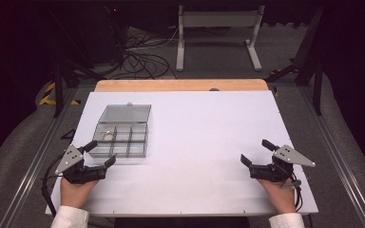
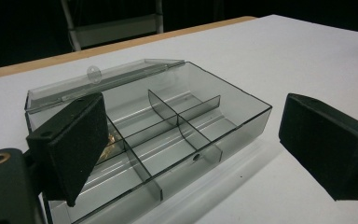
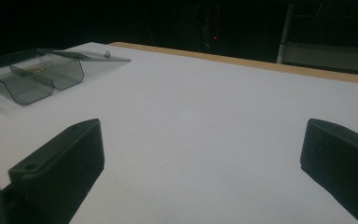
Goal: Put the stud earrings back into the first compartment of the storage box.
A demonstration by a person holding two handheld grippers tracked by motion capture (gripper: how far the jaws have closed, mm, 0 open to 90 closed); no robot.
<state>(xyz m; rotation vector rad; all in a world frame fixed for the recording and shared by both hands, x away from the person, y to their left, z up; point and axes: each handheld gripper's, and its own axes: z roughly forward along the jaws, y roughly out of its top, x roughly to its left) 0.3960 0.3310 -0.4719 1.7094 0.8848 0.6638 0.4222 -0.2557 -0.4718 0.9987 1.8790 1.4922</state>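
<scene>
Looks dicey tbh: left gripper [image 1: 100,153] jaws spread wide just beside the near edge of the clear compartment box [image 1: 122,134] at the table's left, right gripper [image 1: 256,154] also agape well apart, so easily shoving that light box or bumping its flipped-open lid [image 1: 125,114].

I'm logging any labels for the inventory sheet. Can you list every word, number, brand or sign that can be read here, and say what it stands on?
None can be read.
Clear compartment box: no label or print on its lid or walls in the high view or the left gripper view.
Left tool and right tool: plain black jaws and grey plates, no markings.
White table: blank.
</scene>
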